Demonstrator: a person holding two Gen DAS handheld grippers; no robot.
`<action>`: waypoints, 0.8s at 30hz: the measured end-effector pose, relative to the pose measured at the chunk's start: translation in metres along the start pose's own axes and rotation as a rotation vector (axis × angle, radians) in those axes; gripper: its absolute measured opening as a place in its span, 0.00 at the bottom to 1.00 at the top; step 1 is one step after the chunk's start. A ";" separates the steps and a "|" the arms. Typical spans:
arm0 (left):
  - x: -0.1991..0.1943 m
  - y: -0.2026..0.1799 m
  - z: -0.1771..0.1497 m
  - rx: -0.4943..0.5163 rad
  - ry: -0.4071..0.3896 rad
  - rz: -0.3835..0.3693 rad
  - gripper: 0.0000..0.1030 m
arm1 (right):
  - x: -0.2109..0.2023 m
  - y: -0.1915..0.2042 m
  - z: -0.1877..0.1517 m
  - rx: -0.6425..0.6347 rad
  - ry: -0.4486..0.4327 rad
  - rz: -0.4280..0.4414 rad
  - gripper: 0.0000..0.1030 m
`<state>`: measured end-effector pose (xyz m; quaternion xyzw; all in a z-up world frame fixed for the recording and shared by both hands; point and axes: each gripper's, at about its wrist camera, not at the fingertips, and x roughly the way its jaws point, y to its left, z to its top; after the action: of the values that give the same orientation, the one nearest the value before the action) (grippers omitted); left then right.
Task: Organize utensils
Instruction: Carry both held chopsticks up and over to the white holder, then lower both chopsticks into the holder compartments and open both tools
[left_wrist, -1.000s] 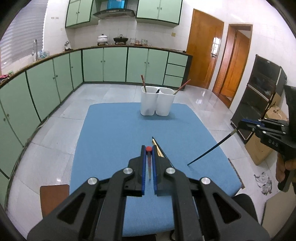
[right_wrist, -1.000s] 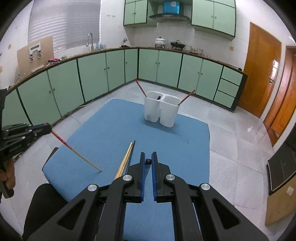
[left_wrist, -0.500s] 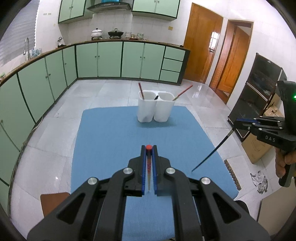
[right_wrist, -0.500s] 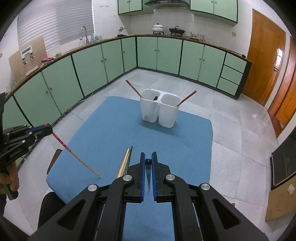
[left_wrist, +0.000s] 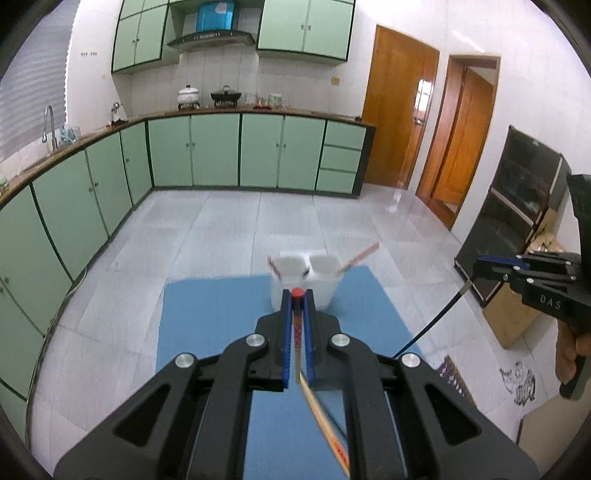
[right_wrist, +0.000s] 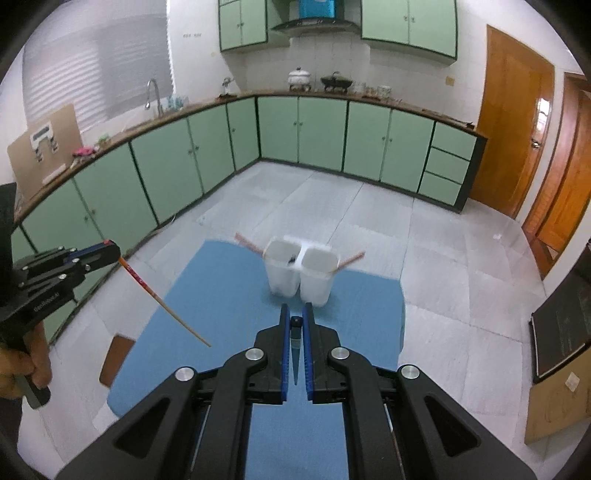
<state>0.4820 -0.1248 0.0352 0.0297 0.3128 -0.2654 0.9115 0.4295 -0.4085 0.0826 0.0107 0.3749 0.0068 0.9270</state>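
Note:
A white two-compartment holder (left_wrist: 303, 283) (right_wrist: 300, 275) stands at the far end of the blue mat (left_wrist: 207, 325) (right_wrist: 221, 288), with a red-brown chopstick leaning out of each side. My left gripper (left_wrist: 296, 295) is shut on a red-topped wooden chopstick (right_wrist: 162, 302), held in the air over the mat's left side. My right gripper (right_wrist: 294, 320) is shut on a black chopstick (left_wrist: 432, 321), held in the air to the right. Loose chopsticks (left_wrist: 325, 421) lie on the mat under the left gripper.
Green kitchen cabinets (right_wrist: 207, 155) run along the back and left walls. Wooden doors (left_wrist: 402, 122) and a dark cabinet (left_wrist: 517, 206) stand at the right. A brown stool top (right_wrist: 116, 356) sits at the mat's left edge. Cardboard (right_wrist: 554, 410) lies on the floor.
Both grippers have risen and tilted up, still gripping their chopsticks. The holder now sits lower and closer in both views.

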 end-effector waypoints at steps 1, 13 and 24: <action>0.002 -0.001 0.010 -0.001 -0.008 0.002 0.05 | -0.001 -0.002 0.011 0.008 -0.006 -0.004 0.06; 0.061 -0.012 0.108 -0.040 -0.124 0.053 0.05 | 0.039 -0.022 0.108 0.086 -0.119 -0.049 0.06; 0.186 -0.008 0.114 -0.057 -0.056 0.084 0.05 | 0.142 -0.048 0.129 0.107 -0.130 -0.082 0.06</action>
<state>0.6645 -0.2434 0.0186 0.0095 0.2932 -0.2188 0.9306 0.6216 -0.4558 0.0749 0.0454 0.3140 -0.0519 0.9469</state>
